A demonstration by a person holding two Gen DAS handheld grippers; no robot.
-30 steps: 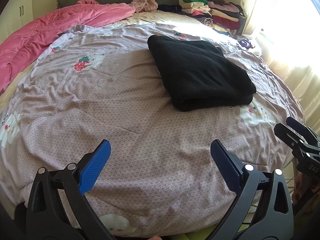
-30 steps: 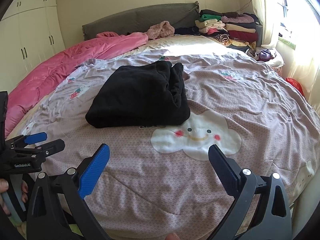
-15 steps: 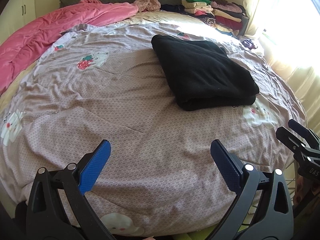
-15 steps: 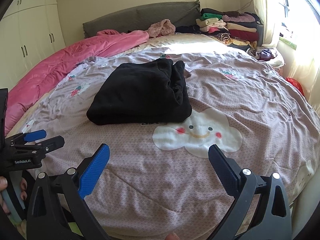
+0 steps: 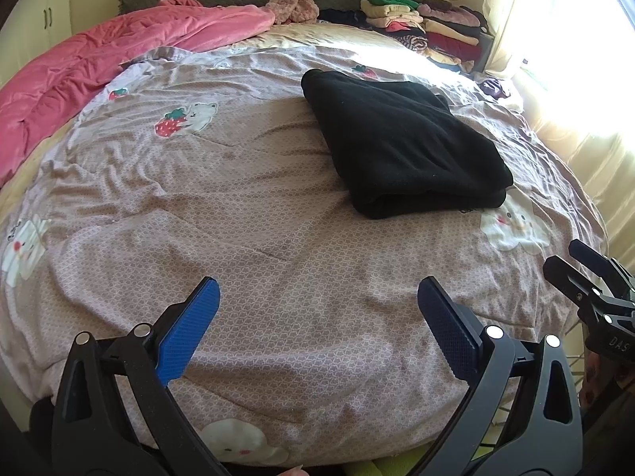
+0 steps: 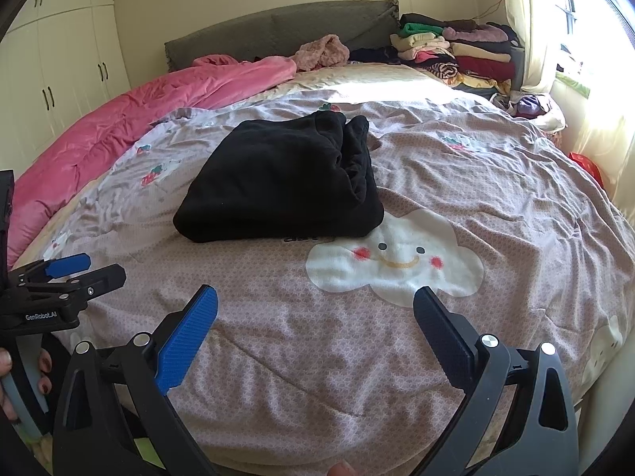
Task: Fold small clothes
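- Left wrist view: the black garment [image 5: 401, 146] lies folded on the bed [image 5: 238, 238], slightly nearer than before.
- Left gripper [image 5: 315, 309] and right gripper [image 6: 315, 309]: jaws wide open, empty.
- This fold seems finished.

Pink quilt [image 6: 119, 119], white wardrobe [image 6: 59, 59], grey headboard [image 6: 278, 27], cloud-print bedspread [image 6: 516, 198]

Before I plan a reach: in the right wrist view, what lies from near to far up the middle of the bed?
Cloud print → folded black garment → pink fuzzy garment → grey headboard.
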